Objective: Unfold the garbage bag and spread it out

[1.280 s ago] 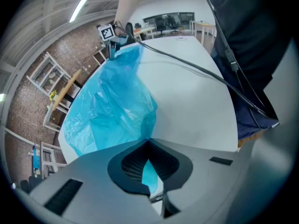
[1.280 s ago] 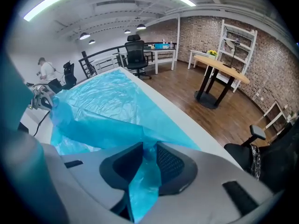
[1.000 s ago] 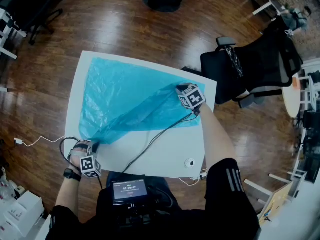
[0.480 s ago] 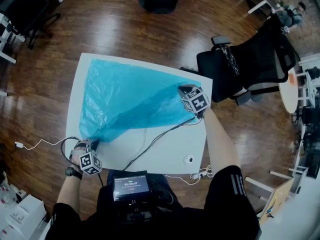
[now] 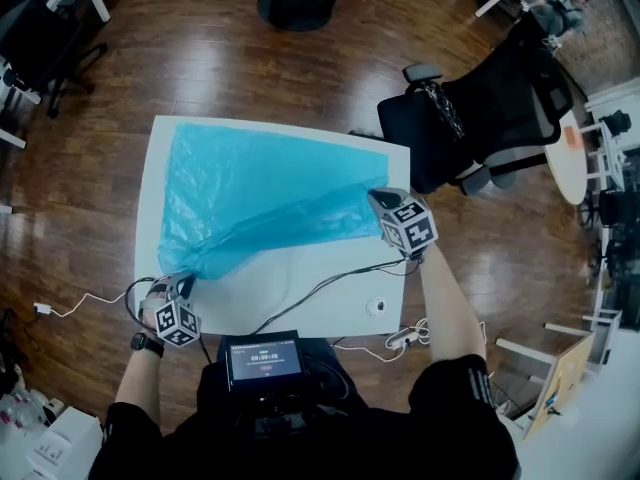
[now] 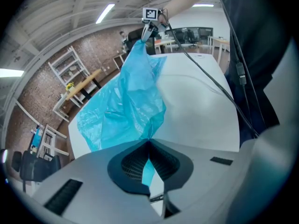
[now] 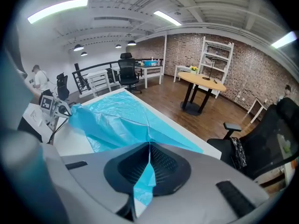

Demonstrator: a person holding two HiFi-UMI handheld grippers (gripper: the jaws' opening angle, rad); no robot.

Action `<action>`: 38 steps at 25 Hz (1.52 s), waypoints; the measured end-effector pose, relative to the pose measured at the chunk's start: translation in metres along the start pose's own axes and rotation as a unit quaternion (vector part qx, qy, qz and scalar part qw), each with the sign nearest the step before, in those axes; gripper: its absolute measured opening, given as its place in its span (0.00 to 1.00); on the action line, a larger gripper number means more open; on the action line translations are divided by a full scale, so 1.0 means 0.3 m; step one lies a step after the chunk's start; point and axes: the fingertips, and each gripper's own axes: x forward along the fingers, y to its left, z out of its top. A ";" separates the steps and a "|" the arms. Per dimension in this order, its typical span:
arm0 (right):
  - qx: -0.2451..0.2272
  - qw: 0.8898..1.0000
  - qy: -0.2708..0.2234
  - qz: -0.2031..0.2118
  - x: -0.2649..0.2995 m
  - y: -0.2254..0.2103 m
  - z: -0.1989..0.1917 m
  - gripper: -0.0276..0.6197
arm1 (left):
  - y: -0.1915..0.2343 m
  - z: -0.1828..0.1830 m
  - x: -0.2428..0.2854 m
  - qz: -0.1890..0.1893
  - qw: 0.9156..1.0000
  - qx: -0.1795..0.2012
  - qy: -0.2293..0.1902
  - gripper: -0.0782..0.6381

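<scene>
A blue garbage bag (image 5: pixel 255 193) lies spread over the far half of the white table (image 5: pixel 300 298). Its near edge is pulled into a taut ridge between the two grippers. My left gripper (image 5: pixel 183 286) sits at the near left corner of the table, shut on the bag's near left corner (image 6: pixel 148 139). My right gripper (image 5: pixel 385 208) is raised near the table's right edge, shut on the bag's right corner (image 7: pixel 149 148). From the left gripper view, the bag (image 6: pixel 131 101) stretches away to the right gripper (image 6: pixel 148 29).
A black office chair (image 5: pixel 480 118) stands just right of the table. Black cables (image 5: pixel 320 288) run across the near part of the table, and a small round white thing (image 5: pixel 377 307) lies near its front right. A round table's base (image 5: pixel 295 3) stands on the wooden floor beyond.
My right gripper has lifted and drawn the bag's right corner toward the right edge and nearer to me, stretching the bag wider. The left gripper has shifted only a little.
</scene>
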 end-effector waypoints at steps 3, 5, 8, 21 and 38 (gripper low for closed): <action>0.018 1.000 -0.005 -0.007 -0.076 0.042 -0.041 0.09 | 0.001 -0.021 -0.007 -0.007 1.000 0.007 -0.007 0.11; 0.029 0.999 -0.004 -0.013 -0.115 0.057 -0.089 0.09 | 0.004 -0.027 -0.018 -0.009 1.000 0.007 -0.011 0.11; 0.054 0.998 -0.003 -0.019 -0.169 0.086 -0.157 0.09 | 0.000 -0.033 -0.032 -0.013 1.000 0.000 -0.010 0.11; 0.140 0.989 0.044 -0.017 -0.278 0.282 -0.497 0.09 | -0.082 -0.080 -0.082 -0.050 0.998 -0.044 -0.008 0.11; 0.210 0.964 0.165 -0.020 -0.284 0.522 -0.861 0.09 | -0.199 -0.178 -0.076 -0.101 0.991 -0.082 0.033 0.11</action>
